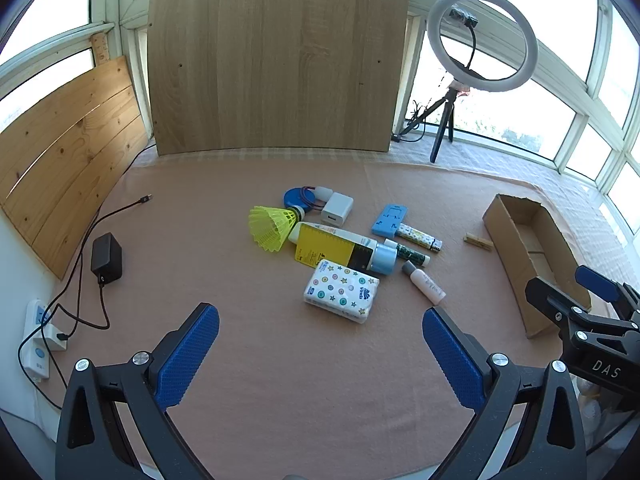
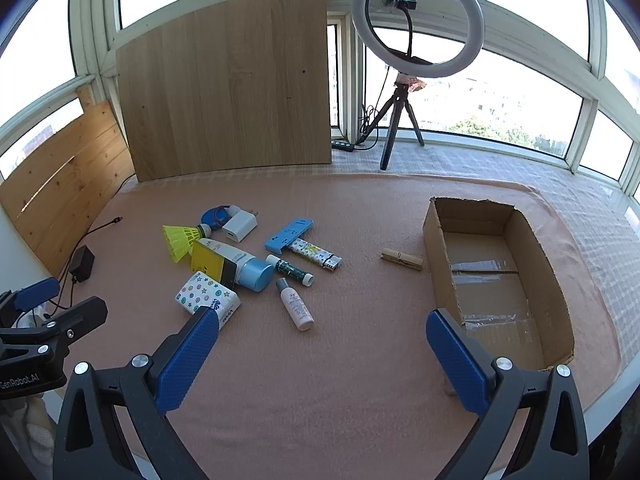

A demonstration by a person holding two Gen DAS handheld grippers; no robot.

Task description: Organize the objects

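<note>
A pile of small objects lies mid-table: a yellow shuttlecock (image 1: 270,227) (image 2: 179,239), a white charger (image 1: 337,209) (image 2: 239,225), a tube with a yellow card (image 1: 340,249) (image 2: 234,264), a tissue pack (image 1: 341,291) (image 2: 207,294), a blue phone stand (image 1: 389,221) (image 2: 289,234), a small white bottle (image 1: 426,283) (image 2: 295,305) and a wooden clothespin (image 1: 478,242) (image 2: 401,259). An empty cardboard box (image 1: 532,264) (image 2: 498,280) lies to the right. My left gripper (image 1: 320,354) and right gripper (image 2: 322,358) are both open, empty, near the front edge.
A black adapter (image 1: 106,258) with cables and a white power strip (image 1: 35,338) lie at the left. Wooden boards (image 1: 276,64) lean at the back and left. A ring light on a tripod (image 1: 480,40) (image 2: 416,20) stands at the back right.
</note>
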